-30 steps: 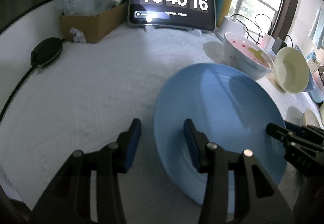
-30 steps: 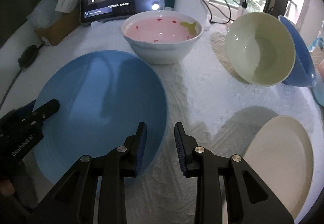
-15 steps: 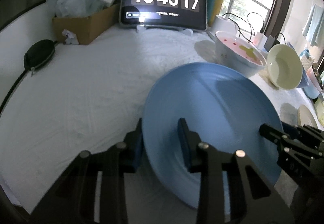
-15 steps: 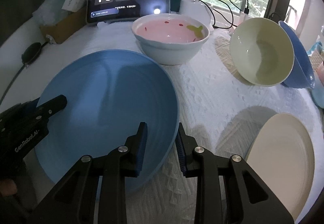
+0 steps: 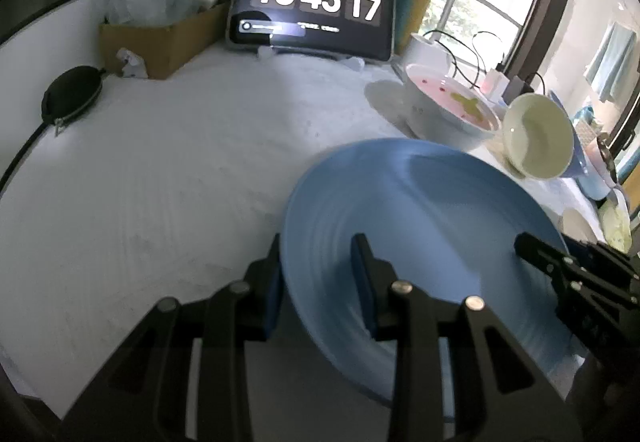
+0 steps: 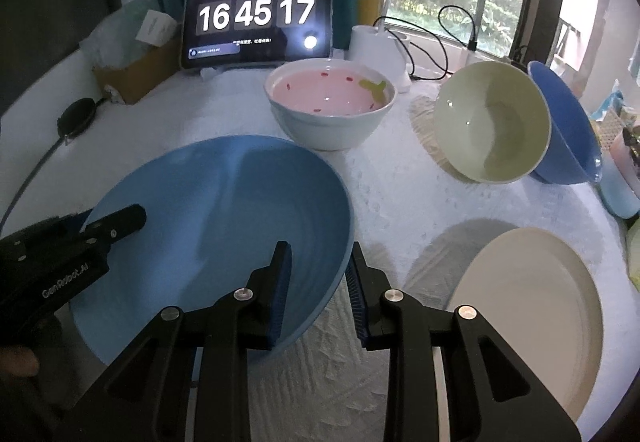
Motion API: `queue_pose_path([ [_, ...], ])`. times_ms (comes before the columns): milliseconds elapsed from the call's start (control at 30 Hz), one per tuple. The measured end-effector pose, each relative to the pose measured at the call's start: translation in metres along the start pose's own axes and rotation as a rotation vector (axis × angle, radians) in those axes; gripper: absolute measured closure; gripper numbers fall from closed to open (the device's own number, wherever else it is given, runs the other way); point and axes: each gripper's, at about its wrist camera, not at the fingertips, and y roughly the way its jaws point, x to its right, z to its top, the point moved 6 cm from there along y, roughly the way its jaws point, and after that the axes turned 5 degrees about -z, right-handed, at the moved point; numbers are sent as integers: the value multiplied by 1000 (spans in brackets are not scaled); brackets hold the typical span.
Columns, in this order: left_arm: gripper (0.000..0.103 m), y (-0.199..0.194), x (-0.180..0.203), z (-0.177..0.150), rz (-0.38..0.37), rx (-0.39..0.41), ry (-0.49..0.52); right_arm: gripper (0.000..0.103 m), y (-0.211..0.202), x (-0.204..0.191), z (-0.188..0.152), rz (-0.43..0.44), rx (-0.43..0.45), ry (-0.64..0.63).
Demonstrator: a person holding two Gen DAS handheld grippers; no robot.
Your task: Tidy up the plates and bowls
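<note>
Two black tongs hold one large blue plate (image 6: 216, 226) from opposite edges, above a counter (image 5: 168, 170) covered in white textured cloth. In the left wrist view, the left tongs (image 5: 318, 284) sit at the lower centre, their jaws having just closed, with blue pads now pinching the plate's left rim. In the right wrist view, the right tongs (image 6: 318, 284) are narrowly parted and clamp the plate's right rim, one pad inside the plate, one outside. The plate is tilted and fills the lower left of that view.

Behind it, at centre, stands a pale bowl with a pink inside (image 6: 332, 106). To the right, a cream bowl (image 6: 492, 122) lies tipped on its side against a blue bowl (image 6: 568, 130). A cream plate (image 6: 532, 314) lies flat at the lower right. A tablet (image 6: 256, 22) showing a clock stands at the upper centre.
</note>
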Motion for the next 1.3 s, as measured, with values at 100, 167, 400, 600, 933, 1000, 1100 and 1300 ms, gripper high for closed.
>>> queue_pose_path([
  [100,71,-4,5,-1,-4,4,10,73,-5,6,-1,-2,6,11],
  [167,70,-8,9,-1,-5,10,17,73,-8,7,-2,-4,13,16],
  [400,70,-20,26,-1,-13,25,42,73,-24,20,-4,-6,44,40],
  [600,70,-23,43,-4,-22,22,64,73,-32,34,-8,-10,56,69],
  [933,70,-28,72,-9,-38,16,108,73,-43,62,-19,-16,70,119],
  [1000,70,-28,80,-10,-42,13,118,73,-45,69,-21,-19,73,130],
  [1100,70,-28,92,-12,-51,9,136,73,-49,79,-25,-26,77,148],
  [1300,70,-27,116,-18,-73,-4,171,73,-54,102,-33,-42,82,187],
])
